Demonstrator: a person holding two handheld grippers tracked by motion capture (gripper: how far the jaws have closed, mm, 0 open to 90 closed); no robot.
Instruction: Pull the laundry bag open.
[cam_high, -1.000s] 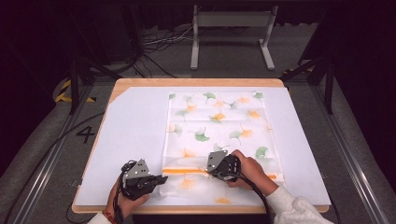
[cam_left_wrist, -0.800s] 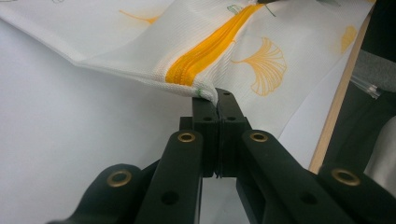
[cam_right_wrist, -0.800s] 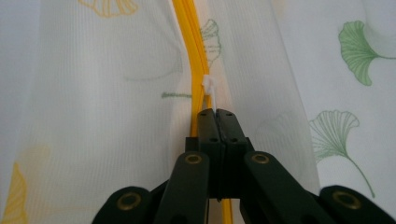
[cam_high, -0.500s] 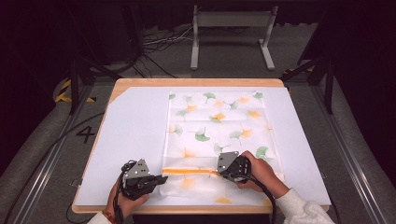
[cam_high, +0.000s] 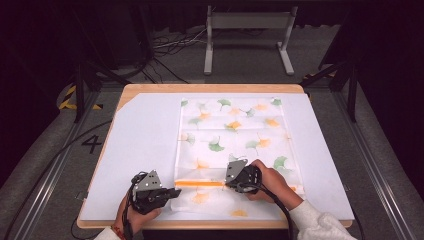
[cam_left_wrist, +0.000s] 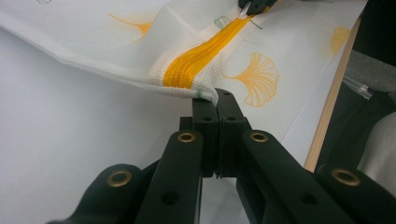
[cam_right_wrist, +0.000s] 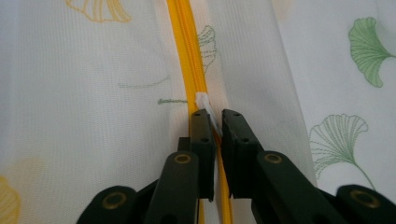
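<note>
A white mesh bag (cam_high: 235, 135) printed with green and orange ginkgo leaves lies flat on the white mat. An orange zipper (cam_high: 200, 184) runs across its near end. My left gripper (cam_high: 175, 191) is shut on the bag's left edge at the zipper's end (cam_left_wrist: 205, 91), lifting the cloth slightly. My right gripper (cam_high: 227, 184) is at the other end of the visible orange strip. In the right gripper view its jaws have just been opening, and the white zipper pull (cam_right_wrist: 205, 105) stands loosely in the narrow gap of the right gripper (cam_right_wrist: 212, 116).
The white mat (cam_high: 145, 145) covers a wooden table whose edge (cam_high: 210, 88) shows at the back. A metal stand (cam_high: 250, 20) and cables lie on the floor beyond. Bare mat stretches to the bag's left and right.
My right gripper slid a little to the right along the zipper, then eased back. Its jaws have parted slightly. The left gripper has stayed put.
</note>
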